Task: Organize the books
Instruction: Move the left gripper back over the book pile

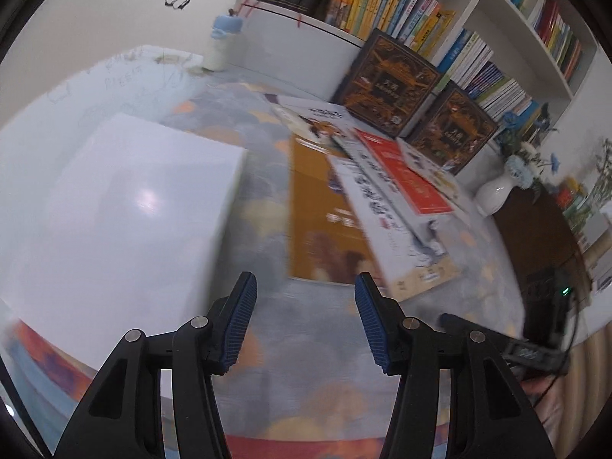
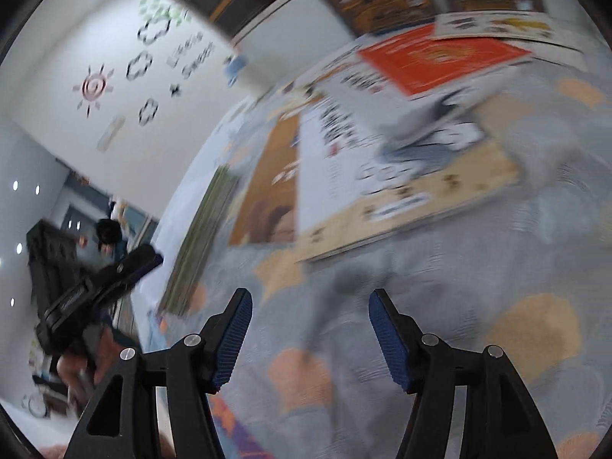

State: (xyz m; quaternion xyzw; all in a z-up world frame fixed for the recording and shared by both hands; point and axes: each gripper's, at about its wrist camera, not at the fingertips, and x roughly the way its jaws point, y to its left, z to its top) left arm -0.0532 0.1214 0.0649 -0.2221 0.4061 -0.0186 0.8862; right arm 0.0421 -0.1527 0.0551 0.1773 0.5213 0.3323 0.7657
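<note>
Several large books lie overlapping on a grey-blue rug [image 1: 267, 199]: an orange-brown book [image 1: 321, 214], a white book with a cat drawing [image 1: 390, 210] over it, and a red book [image 1: 405, 176] on top. My left gripper [image 1: 306, 285] is open and empty, just short of the orange-brown book's near edge. In the blurred right wrist view, my right gripper [image 2: 310, 298] is open over bare rug [image 2: 459, 287]. The white cat book [image 2: 382, 160], the brown book [image 2: 267, 191] and the red book [image 2: 440, 61] lie ahead of it.
Two dark ornate books [image 1: 390, 80] lean against a full white bookshelf [image 1: 478, 11]. A large white slab [image 1: 126, 199] lies left of the pile. A white vase [image 1: 493, 191] stands right, a blue-capped bottle [image 1: 222, 42] at the back. A person [image 2: 109, 233] is far left.
</note>
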